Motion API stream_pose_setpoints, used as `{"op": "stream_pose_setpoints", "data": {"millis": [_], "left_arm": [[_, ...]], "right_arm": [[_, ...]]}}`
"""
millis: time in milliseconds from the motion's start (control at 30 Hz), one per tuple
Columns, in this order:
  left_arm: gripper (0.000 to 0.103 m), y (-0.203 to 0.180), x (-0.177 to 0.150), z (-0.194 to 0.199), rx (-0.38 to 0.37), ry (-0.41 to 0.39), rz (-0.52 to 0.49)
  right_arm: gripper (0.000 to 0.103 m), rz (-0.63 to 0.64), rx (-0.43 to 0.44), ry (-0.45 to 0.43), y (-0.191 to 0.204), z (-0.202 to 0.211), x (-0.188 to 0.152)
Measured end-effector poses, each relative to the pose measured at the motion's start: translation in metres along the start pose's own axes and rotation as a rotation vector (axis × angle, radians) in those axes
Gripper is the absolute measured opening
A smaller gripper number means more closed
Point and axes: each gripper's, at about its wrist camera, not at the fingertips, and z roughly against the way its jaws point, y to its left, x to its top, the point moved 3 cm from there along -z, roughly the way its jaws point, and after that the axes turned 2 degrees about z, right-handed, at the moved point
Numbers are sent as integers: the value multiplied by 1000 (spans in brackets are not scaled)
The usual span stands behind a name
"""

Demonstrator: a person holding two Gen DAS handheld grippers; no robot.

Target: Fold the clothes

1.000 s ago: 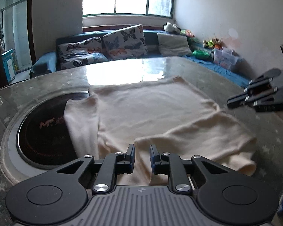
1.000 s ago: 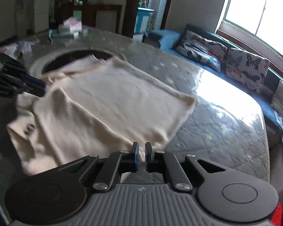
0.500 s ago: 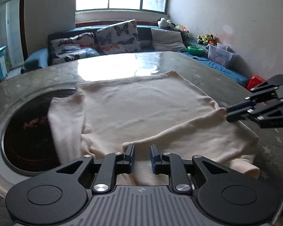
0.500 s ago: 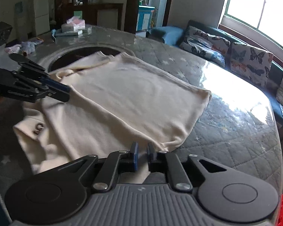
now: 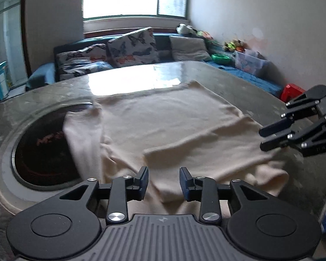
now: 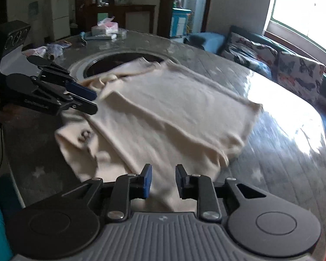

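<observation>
A cream sweater (image 5: 163, 117) lies spread on the round table (image 5: 260, 91), its near part folded over the body. One sleeve drapes over the dark hotplate (image 5: 43, 148). My left gripper (image 5: 163, 182) is open just above the sweater's near folded edge, with nothing between its fingers. My right gripper (image 5: 264, 139) hovers open at the sweater's right side. In the right wrist view the sweater (image 6: 173, 108) shows a small dark logo on its near-left corner. There my right gripper (image 6: 163, 180) stands open over the near edge. My left gripper (image 6: 93, 101) is open at the left.
The recessed hotplate (image 6: 110, 62) sits in the table's middle, partly under the cloth. Tissue packs and small clutter (image 6: 104, 27) lie at the table's far edge. A sofa with butterfly cushions (image 5: 130, 47) runs behind the table, with a red stool (image 5: 292, 90) beside it.
Both grippers, nearly shut at the sweater's near edge, have opened wide. The folded part now rests flat on the body.
</observation>
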Motion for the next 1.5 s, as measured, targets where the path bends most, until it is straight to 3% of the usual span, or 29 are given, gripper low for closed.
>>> {"op": "stream_pose_setpoints", "data": {"millis": [367,867,933,967,1067,1167,1333,1500], "left_arm": [[34,49,45,-35,188,-8,98],[38,77,76,-115,242,56,166],[36,79,74,-117,243,58,167],[30,79,73,-117,244,55,166],[13,83,72,-112,249,43,169],[5,91,71,-100,245,12,194],[3,112,70,-56,290,-79,264],[3,142,47,6,364,-154,351]], "right_arm": [[23,37,121,-56,35,-60,53],[26,34,142,-53,47,-78,54],[26,32,141,-55,48,-79,54],[26,31,141,-55,48,-79,54],[27,27,141,-56,48,-80,54],[27,29,132,-53,50,-80,55],[29,30,111,-41,52,-80,57],[36,37,77,-27,54,-80,59]]}}
